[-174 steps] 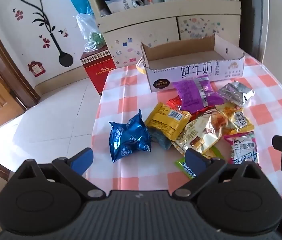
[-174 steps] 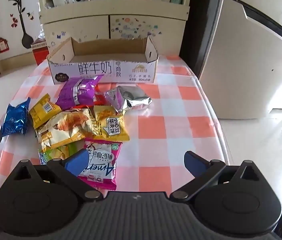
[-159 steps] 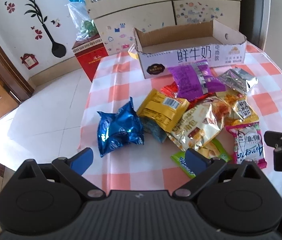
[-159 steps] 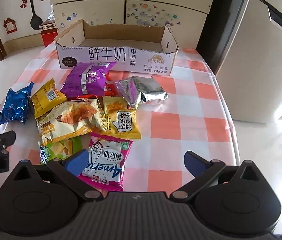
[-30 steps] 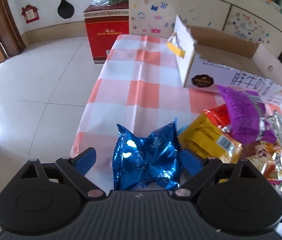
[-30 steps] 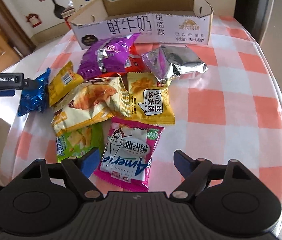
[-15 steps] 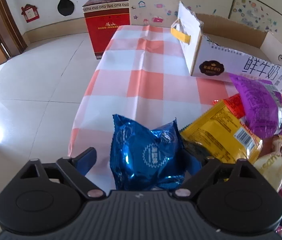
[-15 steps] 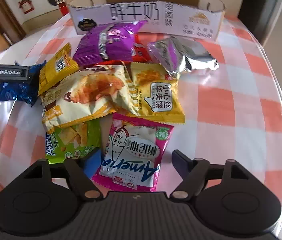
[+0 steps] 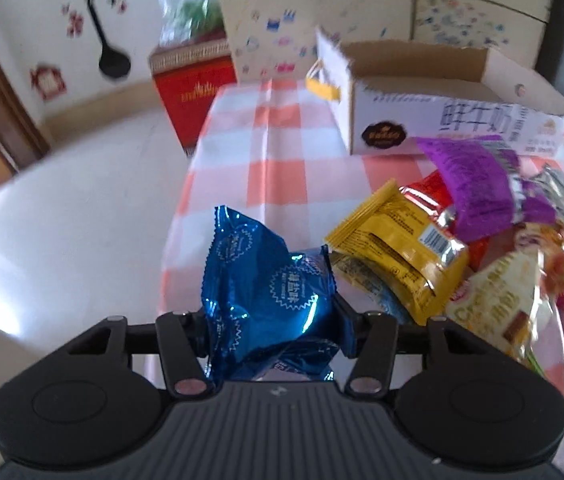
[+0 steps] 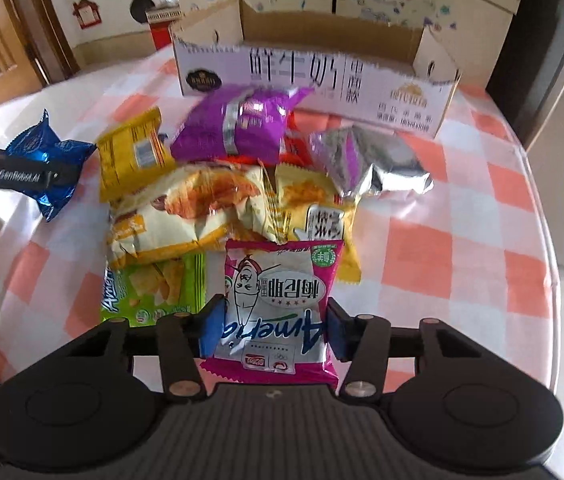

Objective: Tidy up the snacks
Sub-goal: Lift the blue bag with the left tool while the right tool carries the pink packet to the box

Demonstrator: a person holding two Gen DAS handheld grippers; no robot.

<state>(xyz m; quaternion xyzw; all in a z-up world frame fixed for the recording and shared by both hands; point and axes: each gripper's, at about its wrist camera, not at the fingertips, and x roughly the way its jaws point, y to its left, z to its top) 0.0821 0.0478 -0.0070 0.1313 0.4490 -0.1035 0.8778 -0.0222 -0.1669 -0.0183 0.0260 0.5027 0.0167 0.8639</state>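
A shiny blue snack packet (image 9: 266, 280) sits between the fingers of my left gripper (image 9: 270, 324), whose jaws are closing with both pads pressed into the packet's sides, at the table's left edge. A pink and white snack packet (image 10: 278, 292) lies between the fingers of my right gripper (image 10: 274, 328); its jaws close on it with the pads against both side edges. The right wrist view also has the blue packet (image 10: 48, 152) at far left. The open cardboard box (image 10: 321, 76) stands at the back of the table.
Between the grippers lies a pile of packets: yellow (image 10: 134, 152), purple (image 10: 242, 120), silver (image 10: 369, 160), a croissant bag (image 10: 186, 208), a waffle packet (image 10: 317, 208) and a green one (image 10: 154, 288). The checked tablecloth (image 10: 461, 248) is bare on the right. A red carton (image 9: 194, 96) stands on the floor.
Both grippers have gone from wide open to closed on their packets: the left on the blue one, the right on the pink one. The left view has shifted and the blue packet now stands crumpled.
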